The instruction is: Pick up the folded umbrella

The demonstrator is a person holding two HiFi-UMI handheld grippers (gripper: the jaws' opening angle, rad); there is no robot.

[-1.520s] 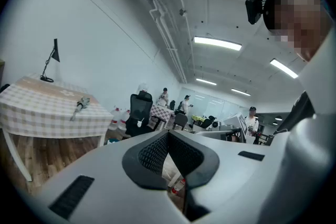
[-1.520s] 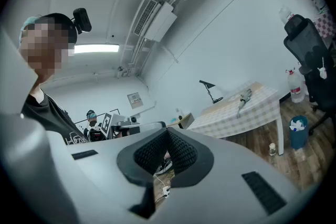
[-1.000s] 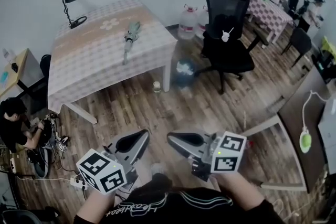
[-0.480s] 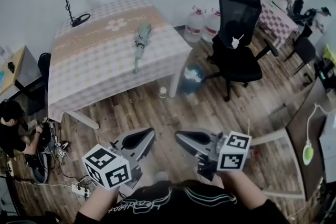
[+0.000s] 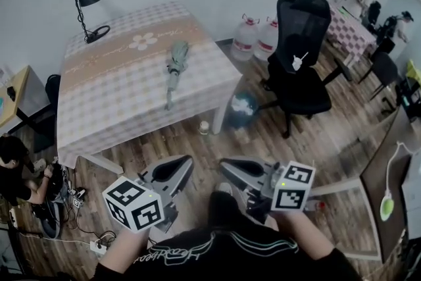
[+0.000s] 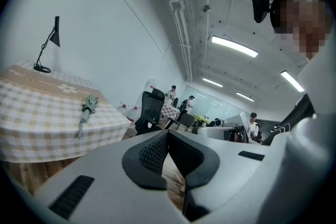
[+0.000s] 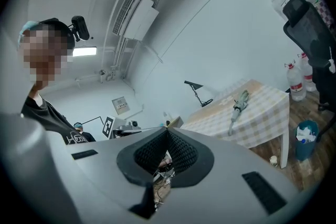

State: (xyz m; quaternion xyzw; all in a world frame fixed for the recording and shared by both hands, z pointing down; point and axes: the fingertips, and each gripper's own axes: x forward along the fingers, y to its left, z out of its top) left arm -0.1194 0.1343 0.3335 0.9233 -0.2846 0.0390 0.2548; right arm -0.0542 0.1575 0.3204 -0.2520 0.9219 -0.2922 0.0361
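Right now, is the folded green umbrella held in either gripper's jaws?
No, the folded green umbrella lies untouched on the checked-cloth table across the floor.

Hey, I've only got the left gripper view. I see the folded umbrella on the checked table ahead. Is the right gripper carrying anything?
Observer: No. The right gripper view shows the right gripper with its jaws together and nothing between them.
Operator: Anything on the floor near the table?
Observer: Yes. The head view shows a blue bin standing on the floor just past the table's near leg on the right side of that view.
Operator: Anyone close by?
Observer: A person sits on the floor off the table's near corner, at the left edge of the head view.
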